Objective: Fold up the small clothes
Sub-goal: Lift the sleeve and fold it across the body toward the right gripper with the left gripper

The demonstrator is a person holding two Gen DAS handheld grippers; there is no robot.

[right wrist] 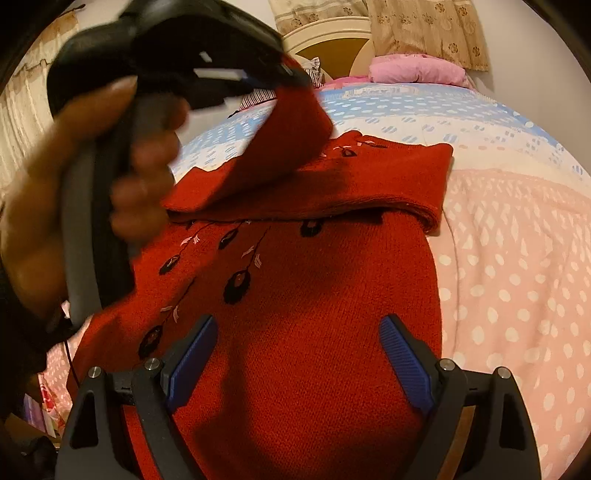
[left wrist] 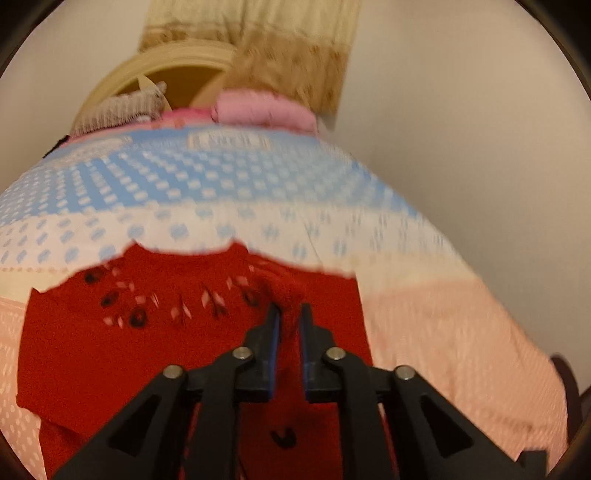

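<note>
A red knitted sweater (right wrist: 314, 295) with black and pink flower embroidery lies on a bed. It also shows in the left wrist view (left wrist: 147, 350). My left gripper (left wrist: 290, 314) is shut on a sleeve of the sweater (right wrist: 291, 140) and holds it lifted over the sweater's body. In the right wrist view the left gripper (right wrist: 295, 75) shows at the upper left, held by a hand. The other sleeve (right wrist: 406, 184) lies folded across the chest. My right gripper (right wrist: 299, 332) is open and empty just above the sweater's lower part.
The bedspread (right wrist: 517, 277) is pink with white dots near me and blue and white (left wrist: 221, 184) farther away. A pink pillow (right wrist: 417, 70) and a cream headboard (left wrist: 173, 70) stand at the far end, with patterned curtains (right wrist: 424, 29) behind.
</note>
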